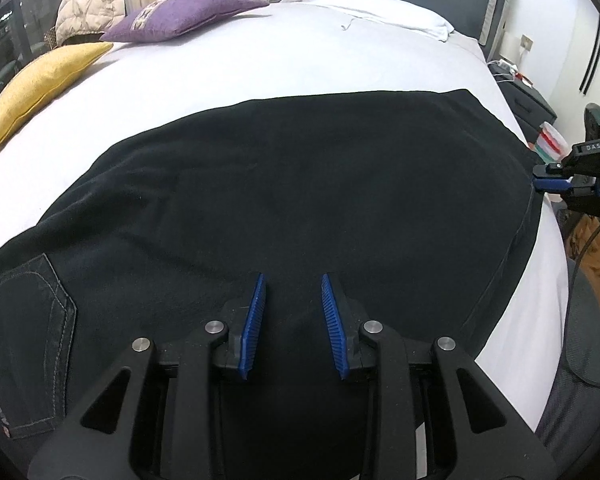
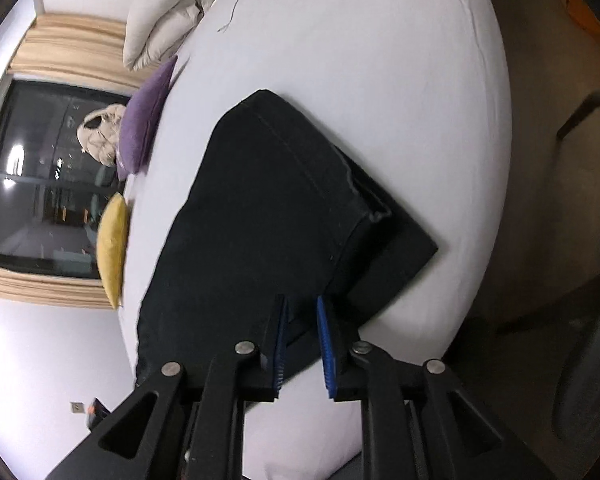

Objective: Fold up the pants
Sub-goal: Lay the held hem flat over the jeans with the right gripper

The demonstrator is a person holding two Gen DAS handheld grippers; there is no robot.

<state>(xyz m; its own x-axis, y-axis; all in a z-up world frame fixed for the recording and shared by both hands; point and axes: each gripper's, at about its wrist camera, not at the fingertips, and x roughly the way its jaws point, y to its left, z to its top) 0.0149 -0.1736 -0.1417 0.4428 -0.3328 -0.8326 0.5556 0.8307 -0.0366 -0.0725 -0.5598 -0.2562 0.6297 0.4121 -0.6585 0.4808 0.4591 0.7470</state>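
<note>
Left gripper (image 1: 292, 320) released above black pants (image 1: 300, 184) laid flat across bed (image 1: 260, 52), right gripper (image 2: 300, 336) parted astride hem at 3 o'clock; judged pre-fold stage; next: clamp both edges.

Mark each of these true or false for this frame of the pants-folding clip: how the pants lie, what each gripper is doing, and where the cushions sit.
1. The black pants lie spread on the white bed sheet. True.
2. The left gripper is clamped on the fabric. False: its jaws stand apart above the pants, holding nothing.
3. A stitched back pocket shows at the left of the left wrist view. True.
4. The right gripper is at the far side of the bed by the cushions. False: it is at the pants' near hem end, jaws apart.
5. The yellow cushion rests on the pants. False: it lies apart, beside the purple cushion.
</note>
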